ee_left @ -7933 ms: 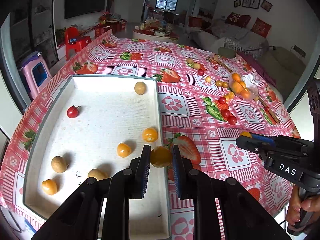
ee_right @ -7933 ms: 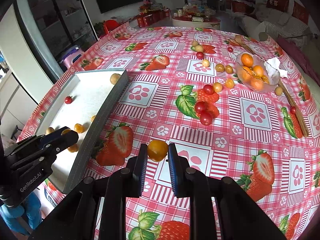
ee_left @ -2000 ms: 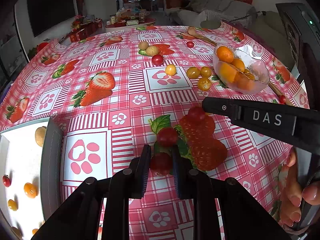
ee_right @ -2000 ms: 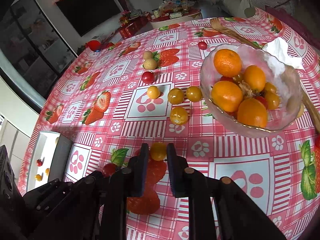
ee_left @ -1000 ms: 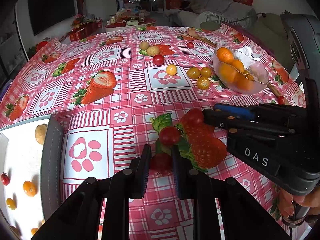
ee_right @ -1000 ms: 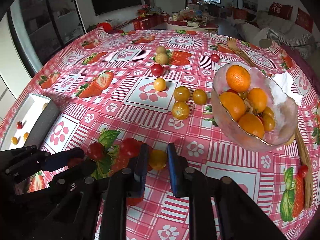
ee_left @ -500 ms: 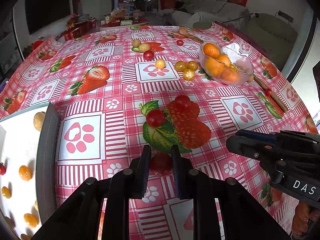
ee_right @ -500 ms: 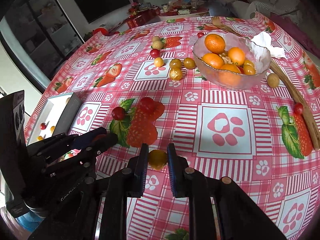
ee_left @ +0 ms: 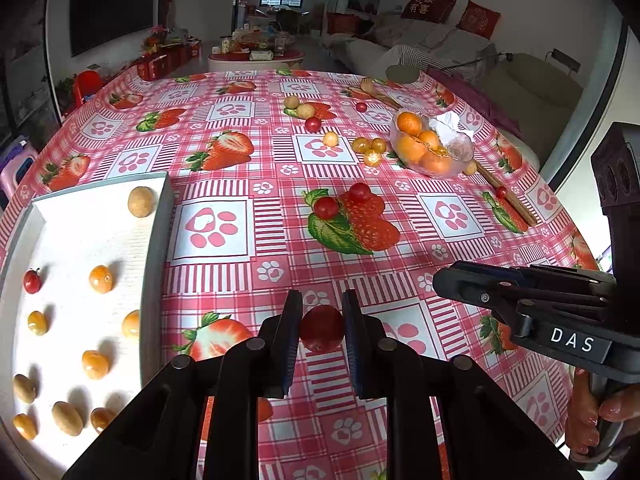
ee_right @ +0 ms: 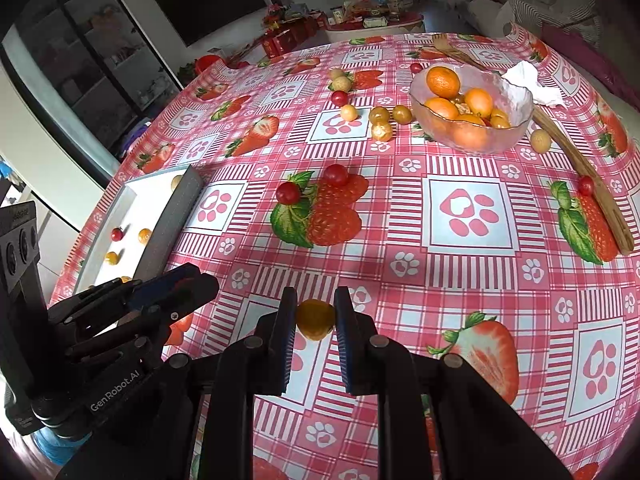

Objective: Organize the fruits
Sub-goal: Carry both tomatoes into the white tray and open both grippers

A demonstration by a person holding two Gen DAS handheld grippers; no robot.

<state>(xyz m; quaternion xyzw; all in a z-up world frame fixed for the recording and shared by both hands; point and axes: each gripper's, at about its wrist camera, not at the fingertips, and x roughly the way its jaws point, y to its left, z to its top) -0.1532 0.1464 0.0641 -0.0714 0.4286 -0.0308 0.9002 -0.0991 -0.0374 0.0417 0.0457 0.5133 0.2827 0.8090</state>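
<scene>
Behind the desk we see a living room with a sofa and a dark screen. Our left claw is clamped on a red tomato, held above the checked cloth at six o'clock in the left wrist view. Our right claw grips a yellow fruit the same way. At nine o'clock a white tray holds small fruits. Two more tomatoes lie near the middle, and a glass bowl of oranges sits toward one o'clock in the right wrist view.
</scene>
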